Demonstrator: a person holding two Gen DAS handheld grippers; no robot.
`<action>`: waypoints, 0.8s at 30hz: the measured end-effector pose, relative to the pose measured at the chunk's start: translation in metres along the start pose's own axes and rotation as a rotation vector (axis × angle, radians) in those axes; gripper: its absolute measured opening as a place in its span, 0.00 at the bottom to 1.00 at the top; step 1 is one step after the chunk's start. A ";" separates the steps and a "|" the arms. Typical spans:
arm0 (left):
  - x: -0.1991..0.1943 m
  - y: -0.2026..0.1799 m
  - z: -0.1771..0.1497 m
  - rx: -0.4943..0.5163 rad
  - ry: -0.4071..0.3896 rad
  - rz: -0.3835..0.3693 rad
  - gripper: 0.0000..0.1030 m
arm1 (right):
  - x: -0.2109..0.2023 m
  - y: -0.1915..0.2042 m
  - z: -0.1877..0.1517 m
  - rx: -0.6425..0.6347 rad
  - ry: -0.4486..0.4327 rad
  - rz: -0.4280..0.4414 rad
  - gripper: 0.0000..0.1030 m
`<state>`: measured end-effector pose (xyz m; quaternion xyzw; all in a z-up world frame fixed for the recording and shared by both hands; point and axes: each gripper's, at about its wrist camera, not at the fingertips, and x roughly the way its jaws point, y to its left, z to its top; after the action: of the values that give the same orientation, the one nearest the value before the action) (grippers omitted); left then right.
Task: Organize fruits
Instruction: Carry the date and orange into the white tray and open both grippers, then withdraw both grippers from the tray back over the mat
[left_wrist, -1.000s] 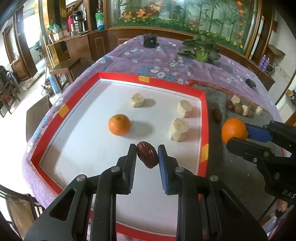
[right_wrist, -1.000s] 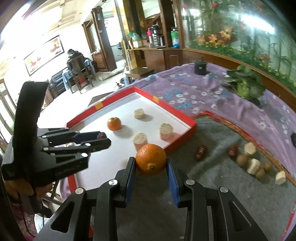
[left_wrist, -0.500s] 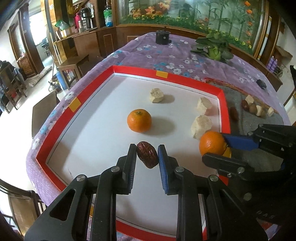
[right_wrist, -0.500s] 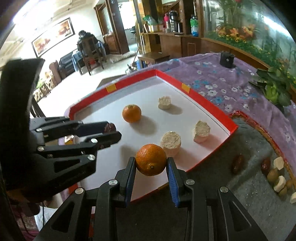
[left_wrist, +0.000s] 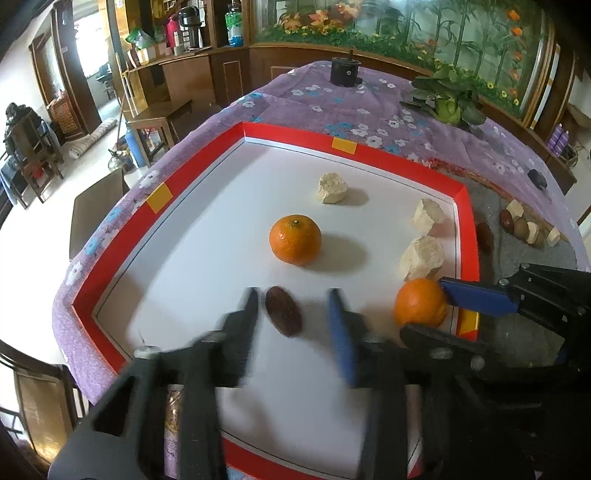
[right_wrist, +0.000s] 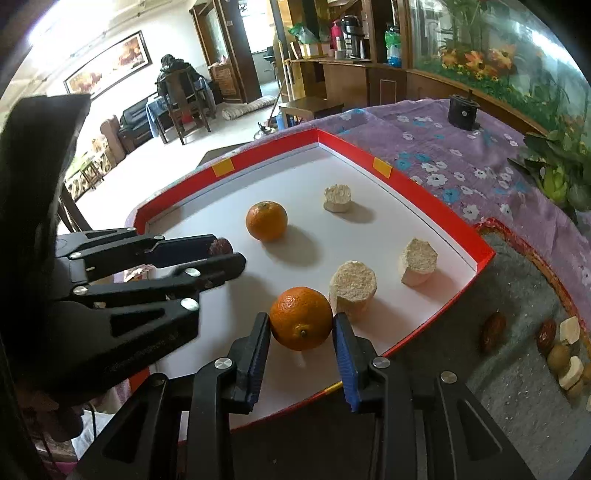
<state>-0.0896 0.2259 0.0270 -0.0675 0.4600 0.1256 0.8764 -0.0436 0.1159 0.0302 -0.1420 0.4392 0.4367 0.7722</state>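
A red-rimmed white tray (left_wrist: 469, 236) holds an orange (left_wrist: 294, 239) and three pale chunks (left_wrist: 423, 256). My left gripper (left_wrist: 293, 308) hangs over the tray's near part with its jaws opening. A dark brown date (left_wrist: 283, 311) lies loose between them, close to the left finger. My right gripper (right_wrist: 301, 332) is over the tray's near right corner, jaws also opening. A second orange (right_wrist: 301, 317) sits on the tray floor between its blue pads (right_wrist: 345, 354), which stand just off it. The right wrist view shows the left gripper (right_wrist: 229, 254) with the date (right_wrist: 220, 245) at its tips.
On the grey mat right of the tray lie a date (right_wrist: 492, 331) and a small heap of dates and pale pieces (right_wrist: 561, 347). A green plant (left_wrist: 448, 99) and a black cylinder (left_wrist: 345, 72) stand on the purple flowered cloth behind. A chair (left_wrist: 96, 206) stands beside the table at left.
The right gripper carried its orange from over the mat down into the tray, then spread its jaws. The left gripper's jaws spread too, and the date came free of them.
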 end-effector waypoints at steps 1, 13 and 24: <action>-0.001 0.001 0.000 -0.005 -0.006 0.009 0.51 | 0.000 -0.001 0.000 0.004 -0.005 0.004 0.38; -0.018 -0.012 0.004 0.021 -0.056 0.003 0.54 | -0.038 -0.008 -0.018 0.029 -0.058 -0.018 0.40; -0.036 -0.063 0.009 0.098 -0.094 -0.064 0.54 | -0.087 -0.052 -0.053 0.137 -0.120 -0.088 0.41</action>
<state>-0.0842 0.1616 0.0625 -0.0331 0.4217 0.0777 0.9028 -0.0517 0.0068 0.0611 -0.0816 0.4142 0.3790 0.8235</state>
